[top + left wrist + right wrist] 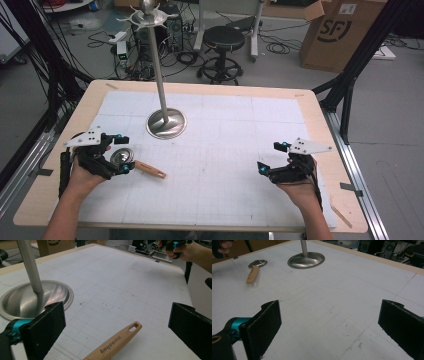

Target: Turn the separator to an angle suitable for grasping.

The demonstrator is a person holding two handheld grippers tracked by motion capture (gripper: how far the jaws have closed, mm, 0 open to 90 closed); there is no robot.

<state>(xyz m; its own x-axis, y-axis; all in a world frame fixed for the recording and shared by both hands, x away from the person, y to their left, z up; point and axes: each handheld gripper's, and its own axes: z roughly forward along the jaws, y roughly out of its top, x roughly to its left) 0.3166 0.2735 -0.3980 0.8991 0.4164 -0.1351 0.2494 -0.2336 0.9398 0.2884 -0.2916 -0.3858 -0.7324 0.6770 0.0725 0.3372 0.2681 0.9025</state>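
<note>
- Resting low over the worktop (320,120), the left tongs (121,152) stand with their jaws wide apart and nothing between them.
- A ladle with a metal bowl (121,157) and a wooden handle (150,170) lies flat on the white grid sheet (225,165); in the high view its bowl sits between the left tongs' jaws, and its handle points away toward the right tongs.
- In the left gripper view the wooden handle (115,342) reaches out past the jaws, with printed lettering on it and a slot at its far end.
- Beyond the left tongs stands a metal stand, its round base (166,123) on the sheet and its pole (158,65) upright.
- The right tongs (272,157) are also spread wide with nothing gripped, well apart from the ladle.
</note>
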